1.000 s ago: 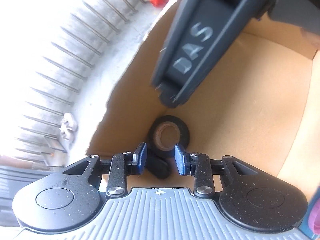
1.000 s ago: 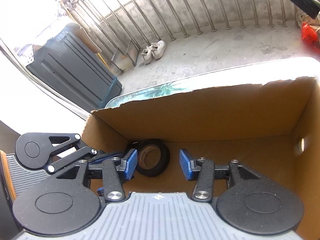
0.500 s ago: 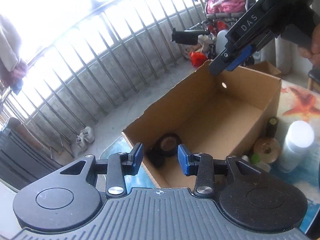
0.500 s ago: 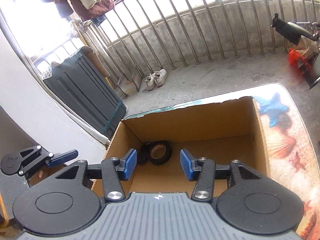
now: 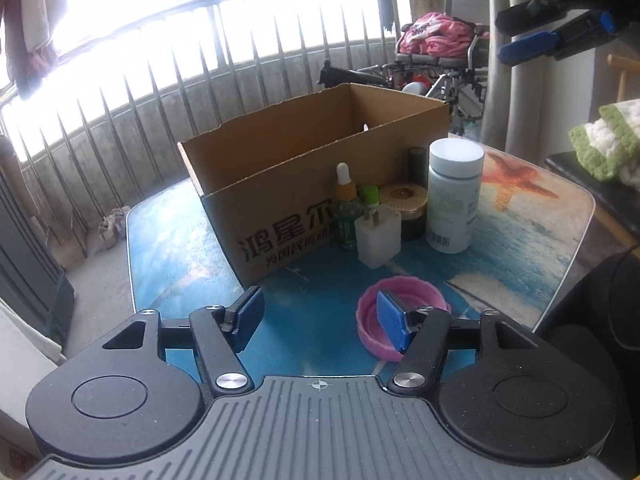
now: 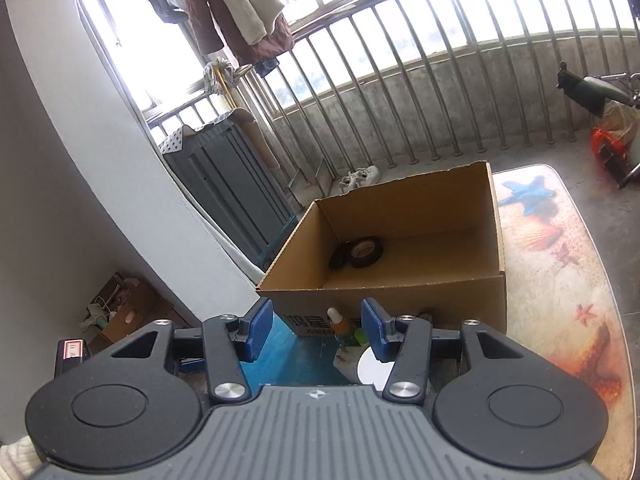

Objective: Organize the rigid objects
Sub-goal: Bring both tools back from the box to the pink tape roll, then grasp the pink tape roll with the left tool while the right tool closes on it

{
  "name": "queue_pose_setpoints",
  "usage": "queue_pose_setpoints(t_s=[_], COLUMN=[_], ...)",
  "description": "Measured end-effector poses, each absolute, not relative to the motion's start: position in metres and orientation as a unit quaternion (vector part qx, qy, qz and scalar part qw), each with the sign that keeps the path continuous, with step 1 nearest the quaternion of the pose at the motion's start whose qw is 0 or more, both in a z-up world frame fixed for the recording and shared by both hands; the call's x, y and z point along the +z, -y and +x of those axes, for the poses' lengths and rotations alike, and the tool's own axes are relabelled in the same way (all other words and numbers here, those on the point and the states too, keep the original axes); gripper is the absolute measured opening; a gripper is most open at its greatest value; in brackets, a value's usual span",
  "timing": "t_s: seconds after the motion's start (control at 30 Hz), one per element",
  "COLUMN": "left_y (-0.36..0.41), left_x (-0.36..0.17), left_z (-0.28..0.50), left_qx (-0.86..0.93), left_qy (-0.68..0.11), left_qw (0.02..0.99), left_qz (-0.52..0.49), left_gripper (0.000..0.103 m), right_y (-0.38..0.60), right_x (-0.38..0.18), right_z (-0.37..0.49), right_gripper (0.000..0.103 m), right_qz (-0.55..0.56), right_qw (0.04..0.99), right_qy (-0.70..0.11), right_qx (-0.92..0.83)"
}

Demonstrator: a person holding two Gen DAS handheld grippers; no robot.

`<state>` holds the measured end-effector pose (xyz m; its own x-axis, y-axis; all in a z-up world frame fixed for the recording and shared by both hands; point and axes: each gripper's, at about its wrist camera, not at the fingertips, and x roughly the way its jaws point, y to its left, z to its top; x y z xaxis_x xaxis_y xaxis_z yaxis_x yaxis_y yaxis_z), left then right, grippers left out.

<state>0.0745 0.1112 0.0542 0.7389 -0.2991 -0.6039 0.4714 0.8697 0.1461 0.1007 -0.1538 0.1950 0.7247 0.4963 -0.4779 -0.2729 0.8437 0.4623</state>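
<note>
A cardboard box (image 5: pixel 280 168) stands on the sea-print table (image 5: pixel 180 248). Two black tape rolls (image 6: pixel 364 252) lie in its far left corner. In front of the box stand a dropper bottle (image 5: pixel 346 208), a white charger plug (image 5: pixel 378 236), a gold-lidded jar (image 5: pixel 404 204) and a white pill bottle (image 5: pixel 454 196). A pink lid (image 5: pixel 404 284) lies nearer, partly behind one finger. My left gripper (image 5: pixel 320 324) hovers over the table's near edge, its jaws opening with nothing between them. My right gripper (image 6: pixel 318 334) is open and empty, above the bottles and short of the box (image 6: pixel 400 292).
A small green-capped bottle (image 5: pixel 371 196) and a dark tube (image 5: pixel 417 164) stand among the items. A balcony railing (image 5: pixel 160 80), a grey cabinet (image 6: pixel 232 184), shoes (image 6: pixel 358 178) and a wheelchair with pink cloth (image 5: pixel 436 40) surround the table. A dark chair (image 5: pixel 600 300) is at right.
Both grippers have drawn back out of the box and away from the tape rolls. The left one has swung to face the items in front of the box, with its jaws wider.
</note>
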Motion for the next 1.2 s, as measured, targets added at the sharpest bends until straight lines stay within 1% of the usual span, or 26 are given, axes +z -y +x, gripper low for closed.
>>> queue_pose_setpoints(t_s=[0.07, 0.13, 0.2, 0.3, 0.47, 0.63, 0.73, 0.77, 0.8, 0.83, 0.9, 0.93, 1.0, 1.13, 1.2], left_y=[-0.111, -0.105, -0.104, -0.1, -0.086, -0.087, -0.096, -0.106, -0.109, -0.112, -0.114, -0.115, -0.116, -0.108, -0.102], left_x=[0.048, 0.035, 0.028, 0.012, -0.006, -0.014, -0.018, -0.019, -0.019, -0.019, -0.019, -0.019, -0.02, -0.019, -0.012], left_z=[0.074, 0.082, 0.088, 0.114, 0.125, 0.113, 0.099, 0.09, 0.087, 0.085, 0.085, 0.084, 0.083, 0.075, 0.067], left_qx=[-0.214, -0.212, -0.179, -0.191, -0.195, -0.206, -0.218, -0.223, -0.225, -0.226, -0.226, -0.226, -0.237, -0.234, -0.24], left_qy=[-0.308, -0.319, -0.307, -0.329, -0.348, -0.351, -0.342, -0.34, -0.34, -0.34, -0.341, -0.339, -0.333, -0.311, -0.294], left_qw=[0.918, 0.919, 0.933, 0.925, 0.915, 0.913, 0.914, 0.914, 0.913, 0.913, 0.912, 0.913, 0.913, 0.921, 0.924], left_qz=[0.127, 0.097, 0.065, 0.022, 0.057, 0.026, 0.02, 0.011, 0.007, 0.005, 0.009, 0.01, 0.005, 0.034, 0.052], left_gripper=[0.062, 0.062, 0.06, 0.058, 0.058, 0.058, 0.05, 0.042, 0.037, 0.035, 0.021, 0.02, 0.013, 0.01, 0.01], right_y=[0.156, 0.155, 0.153, 0.145, 0.128, 0.109, 0.099, 0.095, 0.092, 0.089, 0.085, 0.083, 0.08, 0.08, 0.08], right_x=[0.184, 0.172, 0.156, 0.127, 0.081, 0.053, 0.039, 0.034, 0.032, 0.029, 0.025, 0.023, 0.02, 0.015, 0.013], right_z=[0.077, 0.061, 0.048, 0.035, 0.036, 0.061, 0.076, 0.079, 0.081, 0.082, 0.084, 0.086, 0.088, 0.09, 0.09], right_gripper=[0.057, 0.058, 0.058, 0.058, 0.058, 0.058, 0.058, 0.058, 0.058, 0.058, 0.058, 0.058, 0.058, 0.058, 0.058], right_qz=[0.18, 0.184, 0.194, 0.222, 0.27, 0.275, 0.286, 0.284, 0.282, 0.282, 0.288, 0.289, 0.286, 0.294, 0.295], right_qw=[0.914, 0.913, 0.914, 0.908, 0.885, 0.876, 0.869, 0.87, 0.871, 0.871, 0.867, 0.865, 0.864, 0.859, 0.858], right_qy=[-0.296, -0.296, -0.293, -0.298, -0.326, -0.35, -0.364, -0.365, -0.364, -0.363, -0.365, -0.367, -0.373, -0.374, -0.374], right_qx=[0.211, 0.211, 0.205, 0.193, 0.195, 0.184, 0.176, 0.172, 0.172, 0.173, 0.18, 0.182, 0.181, 0.187, 0.19])
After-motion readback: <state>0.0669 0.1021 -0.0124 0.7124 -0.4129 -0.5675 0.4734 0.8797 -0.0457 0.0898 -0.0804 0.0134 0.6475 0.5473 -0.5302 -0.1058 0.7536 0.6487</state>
